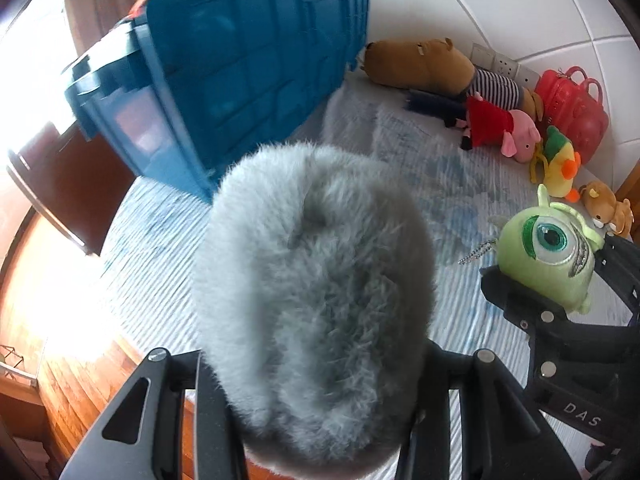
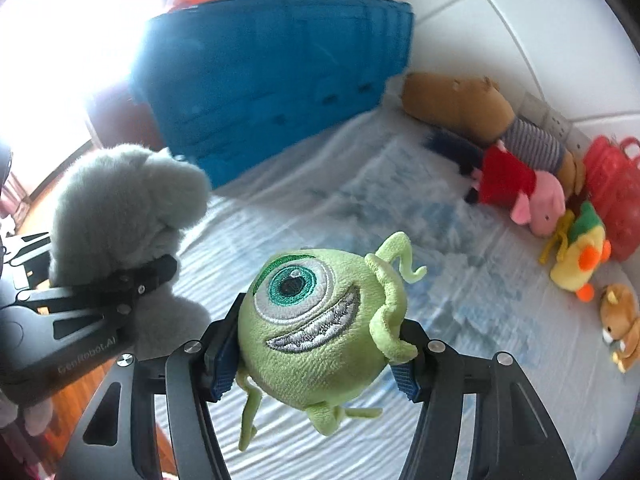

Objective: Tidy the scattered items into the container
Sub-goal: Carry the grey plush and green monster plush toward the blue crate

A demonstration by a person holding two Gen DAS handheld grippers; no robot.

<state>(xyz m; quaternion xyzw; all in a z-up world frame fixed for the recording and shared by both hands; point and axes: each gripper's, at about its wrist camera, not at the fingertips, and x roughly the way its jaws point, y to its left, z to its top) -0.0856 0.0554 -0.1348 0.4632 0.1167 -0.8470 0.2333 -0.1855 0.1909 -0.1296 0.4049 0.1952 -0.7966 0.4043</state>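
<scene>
The jaws of the left gripper (image 2: 132,280) are closed down tight on the grey fluffy plush (image 1: 312,312), which bulges out ahead of them and fills much of the left wrist view. The jaws of the right gripper (image 2: 316,344) stand partway apart, clamped on either side of the green one-eyed plush (image 2: 316,328), its limbs dangling free below. Both toys are held up above the bed (image 1: 400,152). The blue container (image 2: 272,80) stands at the far end of the bed, some toys already showing over its rim. More toys still lie along the wall: a brown plush (image 1: 420,64), a pink pig in red (image 1: 504,128), a yellow duck (image 1: 560,164), a small bear (image 1: 608,208) and a red bag (image 1: 572,108).

Risks, as I judge them: the round green toy could squirm out of its side grip on a quick swing; the two grippers, held close together, could knock each other over the rim; and a toy let go too early would land on the bed rather than inside
</scene>
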